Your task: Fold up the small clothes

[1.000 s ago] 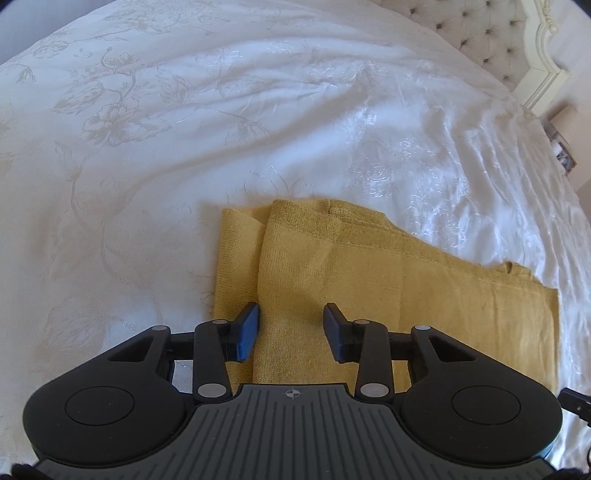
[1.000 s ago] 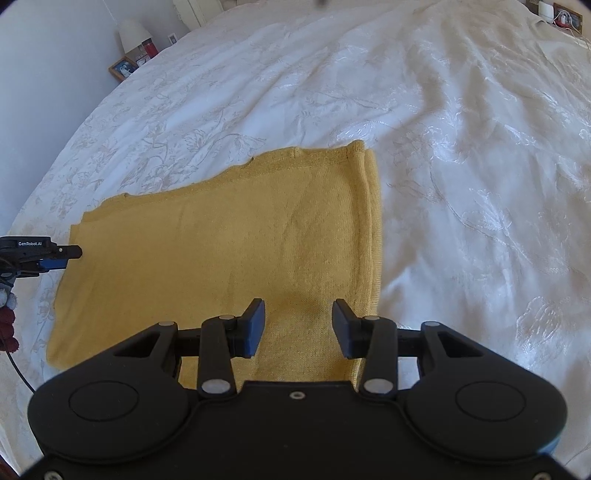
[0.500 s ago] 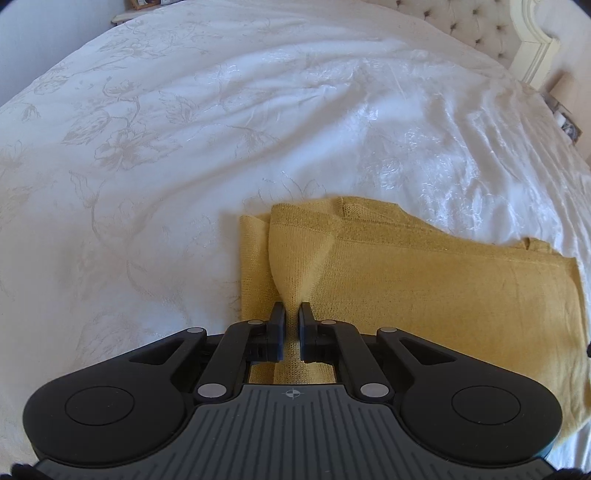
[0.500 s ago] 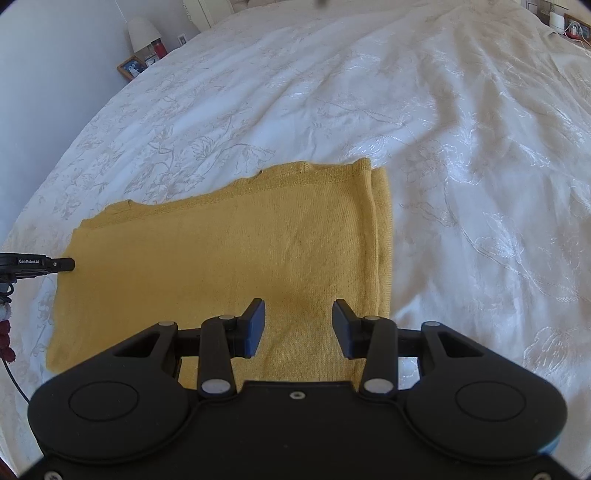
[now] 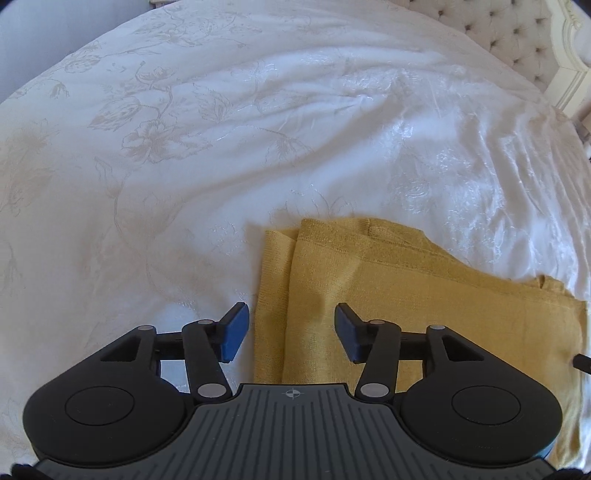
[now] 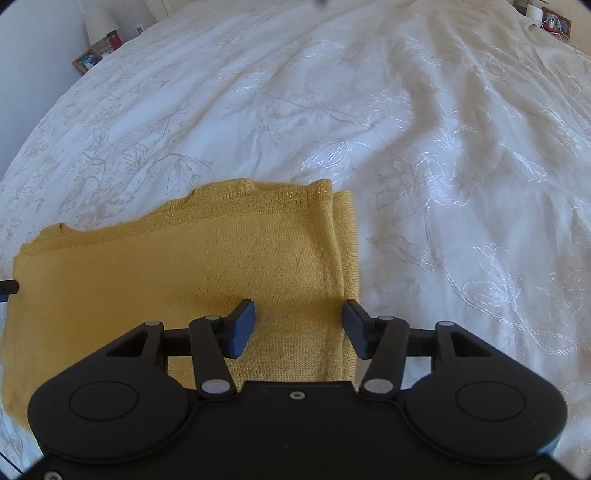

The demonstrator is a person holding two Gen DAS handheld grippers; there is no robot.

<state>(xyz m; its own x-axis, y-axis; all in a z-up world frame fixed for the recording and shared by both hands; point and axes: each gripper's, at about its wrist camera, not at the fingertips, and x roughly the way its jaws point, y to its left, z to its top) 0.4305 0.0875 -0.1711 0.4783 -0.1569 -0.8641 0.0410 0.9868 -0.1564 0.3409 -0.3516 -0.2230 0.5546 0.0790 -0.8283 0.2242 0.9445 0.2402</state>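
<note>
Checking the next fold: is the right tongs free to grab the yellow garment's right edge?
Probably yes. The right tongs, jaws opening, straddle the layered edge of the yellow garment with nothing between them but cloth on the white bedspread.

We saw a mustard-yellow knit garment (image 5: pixel 424 302) of one plain colour, with a faint glittering thread along its far hem, lying on a white bedspread (image 5: pixel 221 129) worked all over with pale beige outlines of flowers, leaves and stems that shone silvery where light caught them. The left gripper (image 5: pixel 291 332) and the right gripper (image 6: pixel 298 328) were both matte black with dark blue pads (image 6: pixel 242 328) and small silver-grey pivot pins, the left one also having a grey ribbed plate. Farther off we noted a cream buttoned headboard (image 5: pixel 517 40), a white lampshade (image 6: pixel 99 23), a red container (image 6: pixel 115 40) and a brown-framed picture (image 6: pixel 86 61).
</note>
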